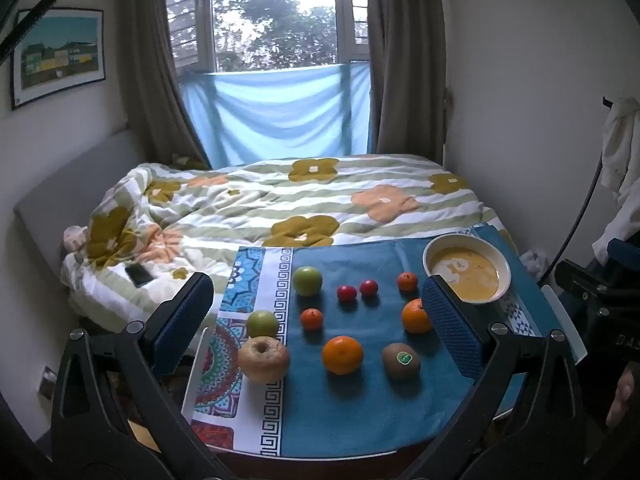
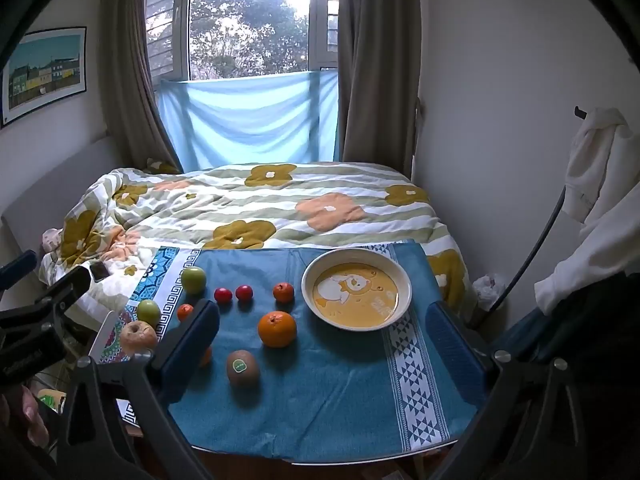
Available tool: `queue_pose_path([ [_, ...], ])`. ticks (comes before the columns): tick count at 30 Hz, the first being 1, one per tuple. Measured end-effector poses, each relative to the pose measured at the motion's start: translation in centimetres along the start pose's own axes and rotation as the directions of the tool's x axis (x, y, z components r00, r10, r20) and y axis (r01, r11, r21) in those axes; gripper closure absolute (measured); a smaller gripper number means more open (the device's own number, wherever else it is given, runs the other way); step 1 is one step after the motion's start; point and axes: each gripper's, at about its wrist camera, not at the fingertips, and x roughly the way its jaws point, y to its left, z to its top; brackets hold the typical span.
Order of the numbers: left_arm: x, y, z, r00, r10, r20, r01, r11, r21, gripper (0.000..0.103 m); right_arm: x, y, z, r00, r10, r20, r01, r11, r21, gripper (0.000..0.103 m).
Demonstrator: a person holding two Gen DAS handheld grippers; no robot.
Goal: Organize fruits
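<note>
Fruits lie on a blue cloth [image 1: 360, 408] [image 2: 340, 392] over a small table: two green apples [image 1: 307, 281] [image 1: 262, 323], a wrinkled tan apple [image 1: 264, 358], two red cherry tomatoes [image 1: 346, 293], small tangerines [image 1: 311, 318] [image 1: 407, 281], two oranges [image 1: 343, 354] [image 1: 416, 315] and a kiwi [image 1: 401, 361] with a green sticker. A yellow bowl [image 2: 404, 280] with a bear print stands empty at the back right. My left gripper [image 1: 320, 320] is open above the fruits. My right gripper [image 2: 324, 340] is open, with the orange [image 2: 277, 329] and kiwi [image 2: 243, 367] between its fingers.
A bed with a flowered duvet [image 1: 280, 200] lies behind the table, a phone [image 1: 139, 274] on it. A window with grey curtains and a blue sheet [image 1: 276, 112] is at the back. White clothes [image 2: 596, 184] hang on the right wall.
</note>
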Motion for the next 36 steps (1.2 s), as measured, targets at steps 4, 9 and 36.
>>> queue_pose_path([
  [4,-0.13,0.04,-0.11,1.000,0.003,0.000,-0.003,1.000,0.001,0.000,0.01,0.05,-0.06,1.000,0.002,-0.003,-0.002,1.000,0.001,0.000],
  [9,-0.03,-0.16,-0.10,1.000,0.010,-0.003,-0.010,1.000,0.001,0.000,0.03,0.10,-0.14,1.000,0.002,-0.004,-0.002,1.000,0.002,0.000],
  [36,0.11,-0.05,-0.23,1.000,0.016,-0.008,-0.016,1.000,-0.001,0.000,0.38,0.39,-0.49,1.000,0.007,-0.011,-0.006,1.000,0.006,0.000],
])
